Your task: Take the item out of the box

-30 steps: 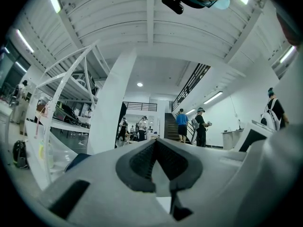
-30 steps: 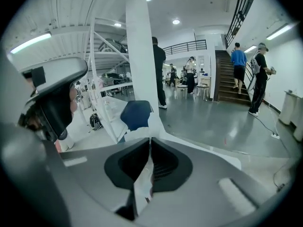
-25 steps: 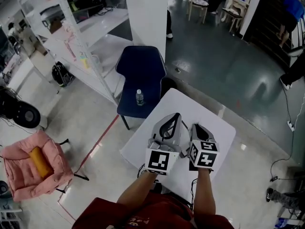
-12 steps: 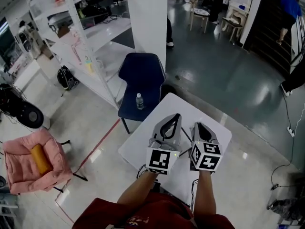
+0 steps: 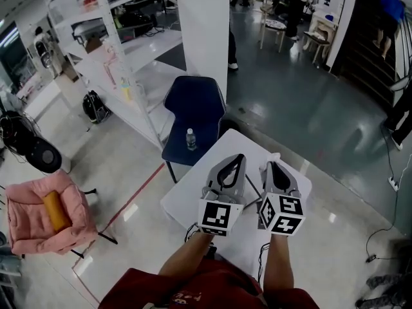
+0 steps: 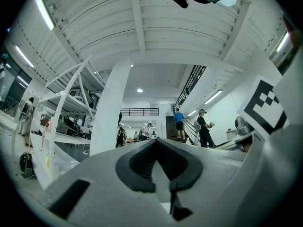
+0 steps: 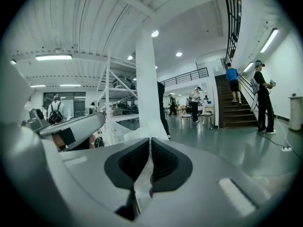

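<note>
No box and no item from it show in any view. In the head view both grippers are held side by side over a small white table [image 5: 187,201], with the person's bare forearms behind them. My left gripper [image 5: 239,157] is shut, its tips meeting with nothing between them; its own view shows the left gripper [image 6: 155,140] pointing out into the hall. My right gripper [image 5: 271,165] is also shut and holds nothing, and in its own view the right gripper [image 7: 150,139] points at a white pillar.
A dark blue chair [image 5: 193,102] with a water bottle [image 5: 191,139] on its seat stands just beyond the table. A white pillar [image 5: 203,31] and white shelving [image 5: 109,56] lie behind. A pink seat [image 5: 26,227] with an orange roll [image 5: 55,211] is at far left. People stand far off.
The head view has tipped up a little, so the room slid down in the picture. The right gripper drifted slightly right and nearer. Both grippers stayed shut.
</note>
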The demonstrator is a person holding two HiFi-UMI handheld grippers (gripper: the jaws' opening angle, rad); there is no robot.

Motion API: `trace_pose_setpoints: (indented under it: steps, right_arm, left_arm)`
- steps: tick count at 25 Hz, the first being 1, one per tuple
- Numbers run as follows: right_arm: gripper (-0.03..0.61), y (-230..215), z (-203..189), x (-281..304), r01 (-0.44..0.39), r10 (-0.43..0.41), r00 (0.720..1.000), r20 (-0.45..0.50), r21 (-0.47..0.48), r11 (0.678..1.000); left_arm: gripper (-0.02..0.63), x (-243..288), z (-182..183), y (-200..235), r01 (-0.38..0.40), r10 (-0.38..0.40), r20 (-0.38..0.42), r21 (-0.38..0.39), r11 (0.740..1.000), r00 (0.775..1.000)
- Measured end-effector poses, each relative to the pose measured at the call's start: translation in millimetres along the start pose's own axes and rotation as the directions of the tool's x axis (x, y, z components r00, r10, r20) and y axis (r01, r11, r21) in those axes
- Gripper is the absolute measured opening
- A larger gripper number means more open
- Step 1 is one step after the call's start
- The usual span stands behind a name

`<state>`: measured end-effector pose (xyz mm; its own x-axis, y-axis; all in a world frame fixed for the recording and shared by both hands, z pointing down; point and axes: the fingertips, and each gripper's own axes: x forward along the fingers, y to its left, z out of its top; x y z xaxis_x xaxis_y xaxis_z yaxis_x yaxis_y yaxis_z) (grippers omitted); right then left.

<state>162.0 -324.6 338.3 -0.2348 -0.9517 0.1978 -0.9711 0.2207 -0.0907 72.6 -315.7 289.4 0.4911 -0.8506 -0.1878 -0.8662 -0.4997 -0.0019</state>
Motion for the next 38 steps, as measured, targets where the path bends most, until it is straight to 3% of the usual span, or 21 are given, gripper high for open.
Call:
trace_pose_setpoints:
  steps: [8,18,22,30,33,38]
  right_arm:
    - [0.012,5,31,-25,0.001,0.005,0.991,0.132,-0.045,0.999]
    - [0.012,14,56,-48,-0.002,0.027,0.956,0.293,-0.085,0.996]
    - [0.012,16,61,-58,0.014,0.023,0.935,0.355,-0.101,0.995]
    - [0.012,18,69,-75,0.055,0.017,0.859,0.512,-0.124,0.991]
    - [0.012,18,70,-76,0.055,0.017,0.848,0.529,-0.121,0.991]
    - [0.014,16,69,-79,0.057,0.015,0.842,0.539,-0.118,0.991]
  left_arm:
    - [0.002,-9,12,-9,-0.001,0.0,0.013,0.002,1.0,1.0]
    - [0.002,-17,20,-15,0.0,0.0,0.022,-0.009,1.0,1.0]
    - [0.002,-20,21,-16,-0.003,0.003,0.024,-0.007,1.0,1.0]
    - [0.002,-22,28,-19,-0.003,0.003,0.067,0.003,1.0,0.998]
    - [0.002,-22,36,-17,-0.01,0.008,0.121,0.016,1.0,0.993]
    - [0.002,-25,40,-21,-0.012,0.007,0.148,0.03,0.999,0.989]
